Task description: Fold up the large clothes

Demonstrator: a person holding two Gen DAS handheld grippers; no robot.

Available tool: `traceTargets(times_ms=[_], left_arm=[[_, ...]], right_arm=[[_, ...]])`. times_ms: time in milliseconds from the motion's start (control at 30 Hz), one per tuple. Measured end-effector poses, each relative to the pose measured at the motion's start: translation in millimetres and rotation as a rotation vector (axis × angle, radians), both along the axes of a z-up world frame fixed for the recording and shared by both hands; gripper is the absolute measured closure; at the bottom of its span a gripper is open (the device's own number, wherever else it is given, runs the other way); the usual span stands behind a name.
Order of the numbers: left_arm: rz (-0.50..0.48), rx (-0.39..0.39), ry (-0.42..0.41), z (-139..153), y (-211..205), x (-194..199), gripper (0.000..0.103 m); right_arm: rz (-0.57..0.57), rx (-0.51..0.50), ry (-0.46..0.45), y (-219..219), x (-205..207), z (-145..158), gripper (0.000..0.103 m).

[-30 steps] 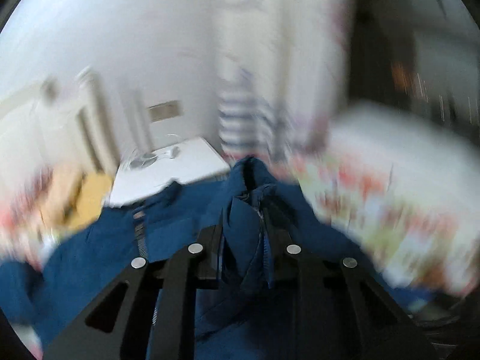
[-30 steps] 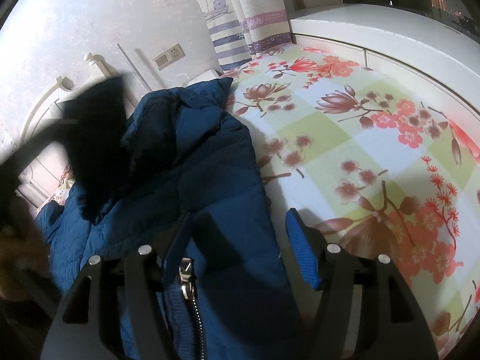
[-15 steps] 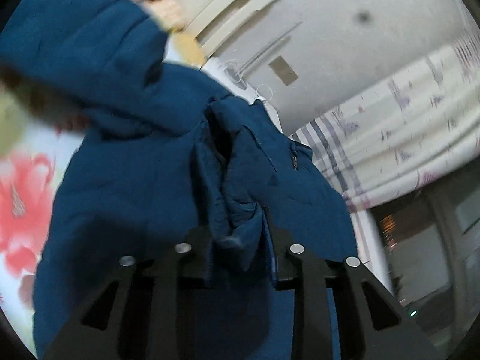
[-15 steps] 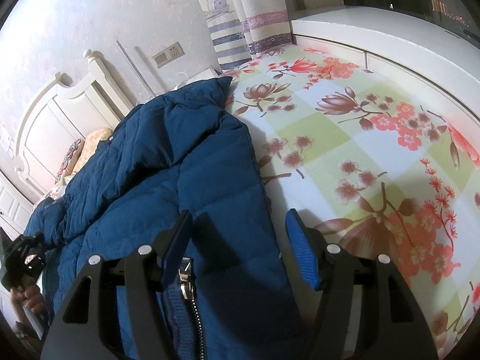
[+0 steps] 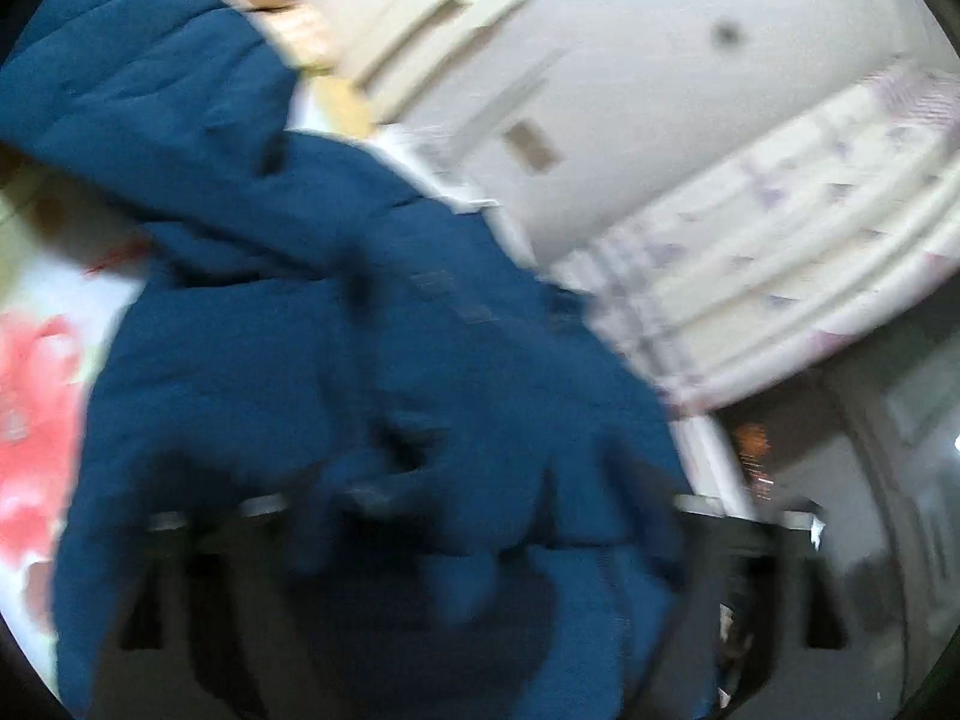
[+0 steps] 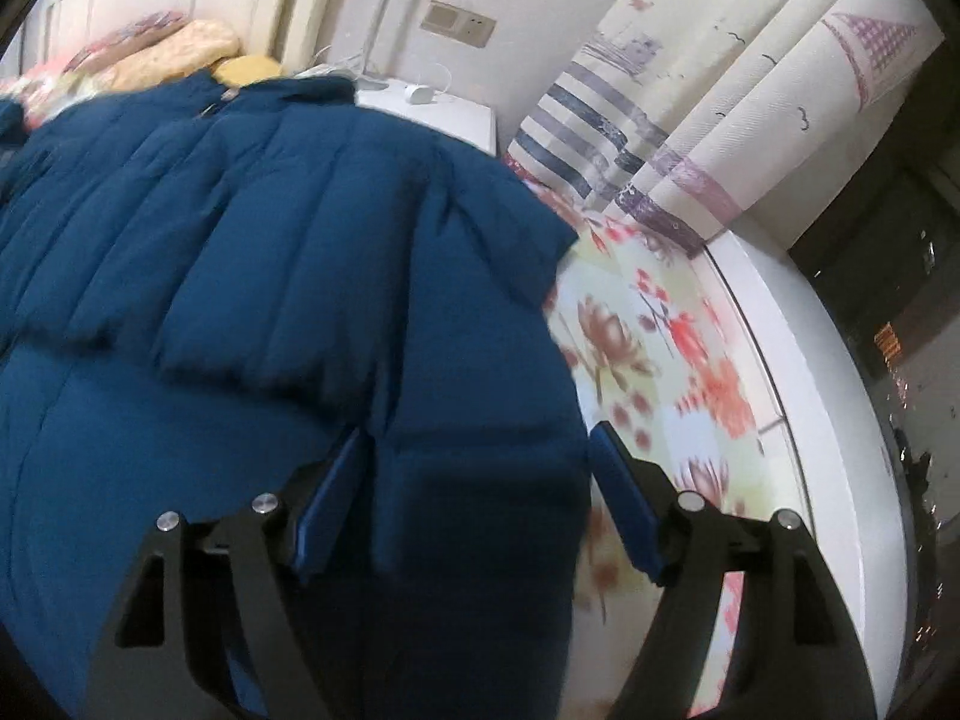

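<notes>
A large dark-blue quilted jacket (image 5: pixel 300 300) fills most of the blurred left wrist view. My left gripper (image 5: pixel 468 504) is over it with its jaws opening very wide; a bunch of fabric lies between them and neither finger presses on it. In the right wrist view the jacket (image 6: pixel 300 240) lies spread on the floral bed sheet (image 6: pixel 660 360). My right gripper (image 6: pixel 474 480) hovers at its right edge, jaws opening. A strip of the jacket sits between the blue pads (image 6: pixel 624 510), and the right pad stands clear of the cloth.
Pillows (image 6: pixel 180 48) and a cream headboard (image 5: pixel 420 0) lie beyond the jacket. A white nightstand (image 6: pixel 432 108) with cables stands by the wall. A patterned curtain (image 6: pixel 720 90) hangs at the right, above the white ledge (image 6: pixel 828 390) along the bed.
The left gripper has let go of the jacket fold it was pinching and its jaws have spread wide. The right gripper has rolled and swung over the jacket, its jaws a little wider.
</notes>
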State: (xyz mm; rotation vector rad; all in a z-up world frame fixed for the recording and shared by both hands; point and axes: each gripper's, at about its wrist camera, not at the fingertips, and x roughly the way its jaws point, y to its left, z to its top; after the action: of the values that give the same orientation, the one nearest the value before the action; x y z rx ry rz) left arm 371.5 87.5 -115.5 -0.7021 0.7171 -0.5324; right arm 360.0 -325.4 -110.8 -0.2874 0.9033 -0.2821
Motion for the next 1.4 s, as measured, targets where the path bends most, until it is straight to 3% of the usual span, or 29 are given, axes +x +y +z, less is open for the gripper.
traceTargets(times_ms=[133, 200, 233, 300, 367, 400, 433, 533, 633, 767, 933, 1033, 1100, 1200, 1333, 1400], left_arm=[[0.018, 0.134, 0.018, 3, -15, 3, 0.005], [0.023, 0.151, 0.016, 5, -18, 4, 0.008], [0.020, 0.149, 0.016, 5, -16, 4, 0.016], [0.042, 0.168, 0.032, 4, -13, 5, 0.068], [0.056, 0.132, 0.014, 6, -2, 3, 0.083], [0.076, 0.121, -0.031, 13, 4, -4, 0.086], [0.108, 0.122, -0.093, 24, 9, -13, 0.086], [0.163, 0.077, -0.150, 34, 23, -25, 0.087], [0.181, 0.076, -0.135, 32, 30, -25, 0.087], [0.220, 0.169, -0.074, 26, 24, -21, 0.087], [0.223, 0.144, -0.038, 18, 33, -19, 0.087], [0.232, 0.135, -0.025, 15, 36, -17, 0.087], [0.238, 0.138, -0.015, 13, 36, -16, 0.087], [0.247, 0.140, 0.000, 11, 39, -14, 0.087], [0.253, 0.148, 0.007, 10, 39, -13, 0.087], [0.254, 0.150, 0.007, 10, 38, -13, 0.087]], right_arm=[[-0.050, 0.020, -0.036, -3, 16, -8, 0.028], [-0.052, 0.013, -0.070, -3, 12, -14, 0.027], [-0.052, 0.019, -0.074, -2, 12, -12, 0.027], [-0.056, 0.047, -0.074, -4, 13, -12, 0.026], [-0.059, 0.098, -0.077, -11, 12, -11, 0.025], [-0.061, 0.124, -0.081, -15, 12, -11, 0.025], [-0.063, 0.166, -0.089, -21, 10, -10, 0.025], [-0.059, 0.233, -0.111, -29, 5, -7, 0.022], [-0.046, 0.268, -0.128, -32, 2, -6, 0.017], [-0.057, 0.266, -0.103, -31, 6, -9, 0.016], [-0.019, 0.295, -0.088, -33, -1, -7, 0.016], [-0.072, 0.366, -0.203, -48, -20, 7, 0.018], [-0.133, 0.489, -0.305, -66, -36, 20, 0.018], [-0.098, 0.683, -0.389, -78, -50, 31, 0.019], [-0.023, 0.782, -0.499, -77, -58, 53, 0.019], [0.010, 0.760, -0.486, -66, -50, 61, 0.026]])
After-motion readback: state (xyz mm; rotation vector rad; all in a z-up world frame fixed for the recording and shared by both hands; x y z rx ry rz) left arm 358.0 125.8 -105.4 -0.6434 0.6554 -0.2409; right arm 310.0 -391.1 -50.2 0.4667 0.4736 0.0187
